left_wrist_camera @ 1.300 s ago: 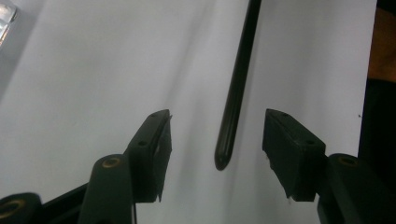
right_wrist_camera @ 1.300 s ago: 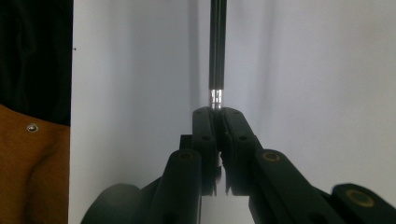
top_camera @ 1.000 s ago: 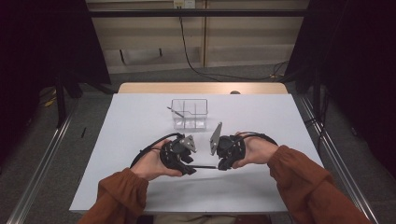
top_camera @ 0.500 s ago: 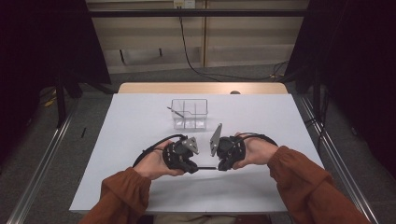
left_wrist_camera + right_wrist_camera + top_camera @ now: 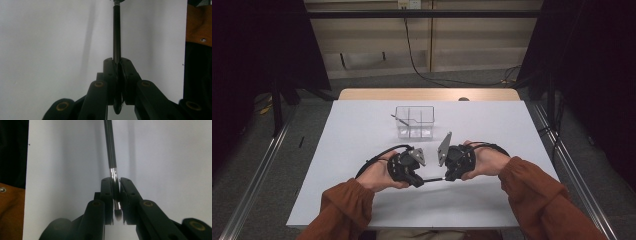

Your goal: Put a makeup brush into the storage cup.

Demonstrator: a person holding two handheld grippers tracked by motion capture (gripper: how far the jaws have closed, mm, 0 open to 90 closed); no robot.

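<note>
Now both sets of fingers pinch one slim brush (image 5: 431, 179), left gripper (image 5: 117, 62) just closing on its handle; the clear box (image 5: 414, 121) awaits.

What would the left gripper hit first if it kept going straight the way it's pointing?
Most likely the right gripper. The left gripper points along the thin black brush that both clamp, one at each end, so the other gripper sits straight ahead, though depth is hard to judge.

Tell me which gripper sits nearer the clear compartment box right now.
Right, by a small margin. The right gripper sits just below the clear box, near its right corner; the left gripper is below and slightly left. Both are clamped on a thin black brush.
</note>
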